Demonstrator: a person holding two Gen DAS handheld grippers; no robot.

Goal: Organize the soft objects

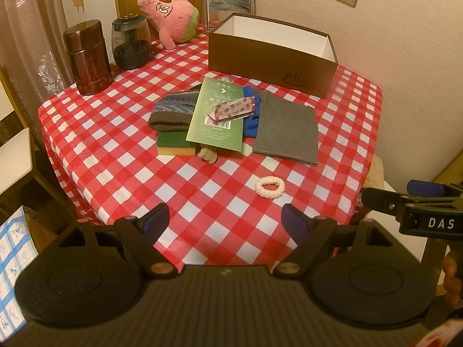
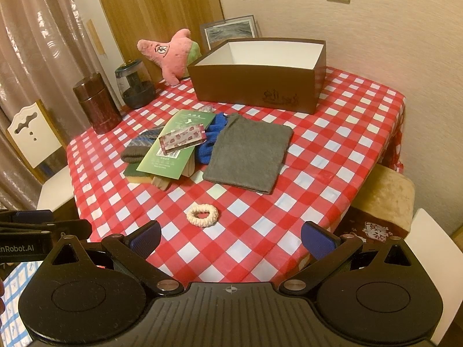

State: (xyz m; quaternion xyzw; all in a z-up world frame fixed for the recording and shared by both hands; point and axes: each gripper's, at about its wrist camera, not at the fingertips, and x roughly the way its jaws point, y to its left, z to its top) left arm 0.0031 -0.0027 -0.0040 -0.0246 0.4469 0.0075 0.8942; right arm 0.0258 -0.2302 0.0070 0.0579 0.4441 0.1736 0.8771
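Fingers on both grippers spread wide, holding nothing: left gripper point(image 1: 225, 219) & right gripper point(image 2: 231, 238) hover over near table point(image 2: 332, 156) edge. Cream scrunchie point(image 2: 201, 215) lies just ahead; grey cloth point(image 2: 249, 153), blue fabric, knit hat piled mid-table, brown box point(image 2: 254, 86) behind.

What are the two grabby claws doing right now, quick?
Left gripper: open, holding nothing.
Right gripper: open, holding nothing.

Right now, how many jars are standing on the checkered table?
2. The brown metal jar stands at the table's far left edge, and the glass jar with a dark lid sits just behind it, beside the pink star plush. None looks hidden.
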